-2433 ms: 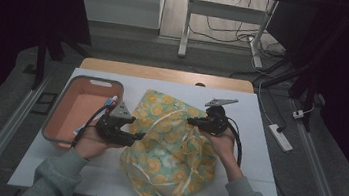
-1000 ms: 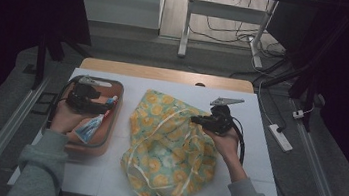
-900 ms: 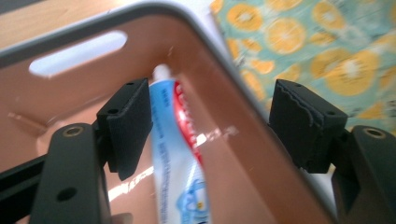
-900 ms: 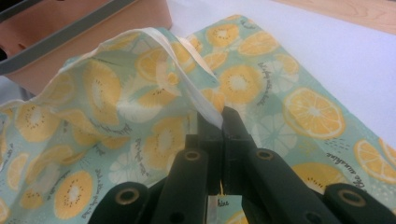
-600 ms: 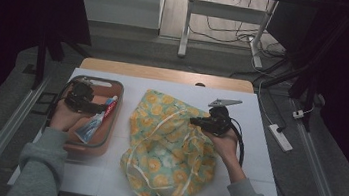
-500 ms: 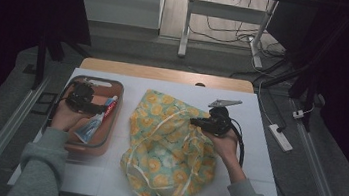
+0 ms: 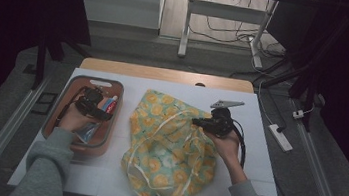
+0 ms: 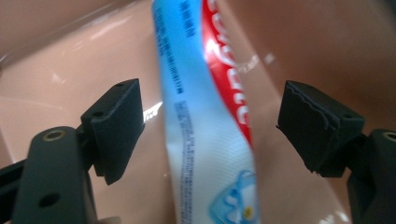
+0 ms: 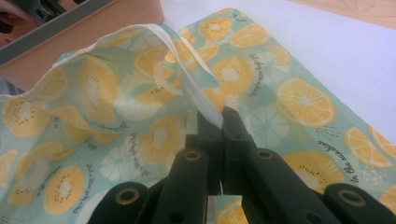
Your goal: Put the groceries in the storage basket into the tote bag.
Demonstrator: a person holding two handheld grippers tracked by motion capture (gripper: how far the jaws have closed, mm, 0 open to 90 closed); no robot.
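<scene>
While the left gripper (image 8: 210, 126) hangs inside the tray (image 7: 62, 109), its jaws, which have just been opening, stand apart on either side of the toothpaste tube (image 8: 205, 140) lying there. Beside the tray, the right gripper (image 9: 222, 116) is clenched on the fruit-print bag's white drawstring (image 9: 187, 84).

tray (image 7: 116, 89): 1 | toothpaste tube (image 8: 205, 140): 1 | fruit-print bag (image 7: 164, 167): 1 | tool: 2 (left (image 8: 210, 126), right (image 9: 219, 116))

The high view looks down on the whole counter (image 7: 252, 188); each tool camera sits close, sharing the tray (image 7: 57, 131) and bag (image 7: 164, 162).
</scene>
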